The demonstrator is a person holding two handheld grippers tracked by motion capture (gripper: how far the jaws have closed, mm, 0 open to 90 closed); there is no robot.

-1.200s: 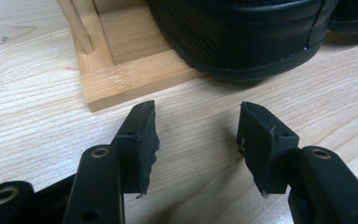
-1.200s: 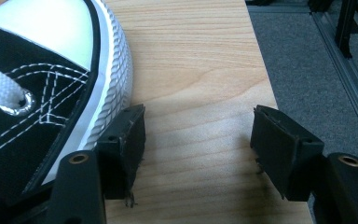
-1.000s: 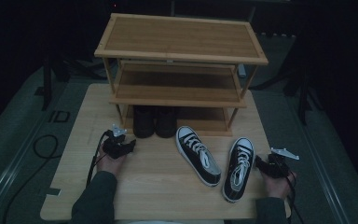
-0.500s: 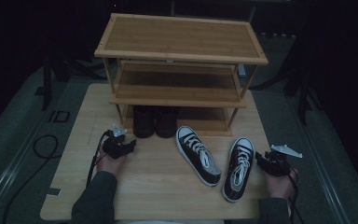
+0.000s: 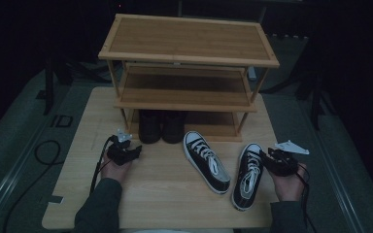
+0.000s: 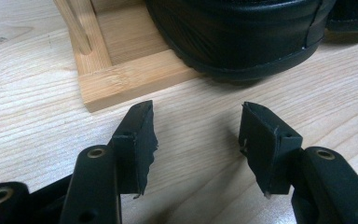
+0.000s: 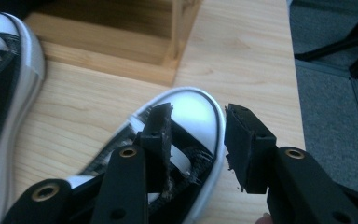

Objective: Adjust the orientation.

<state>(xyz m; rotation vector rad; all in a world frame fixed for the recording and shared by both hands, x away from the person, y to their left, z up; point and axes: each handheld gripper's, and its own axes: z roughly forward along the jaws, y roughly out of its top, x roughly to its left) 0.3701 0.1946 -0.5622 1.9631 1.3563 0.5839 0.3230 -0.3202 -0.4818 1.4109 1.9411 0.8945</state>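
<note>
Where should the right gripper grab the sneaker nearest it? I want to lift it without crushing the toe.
Grip the right sneaker by its side wall near the laces, coming from above. The right gripper, jaws open, already straddles that rim behind the rounded white toe cap.

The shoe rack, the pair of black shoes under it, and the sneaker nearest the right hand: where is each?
Shoe rack [image 5: 187, 41], high view, top shelf.
Black shoes [image 5: 161, 127], high view, between the heels.
Right sneaker [image 5: 250, 174], high view, on its laces.

2 black/white sneakers [image 5: 206, 161] [image 5: 248, 174] lie upright, lower-center/right of frame, toes toward the wooden rack [image 5: 188, 73] at upper center. Black shoe pair [image 5: 161, 126] sits in rack's bottom tier, heels out.
</note>
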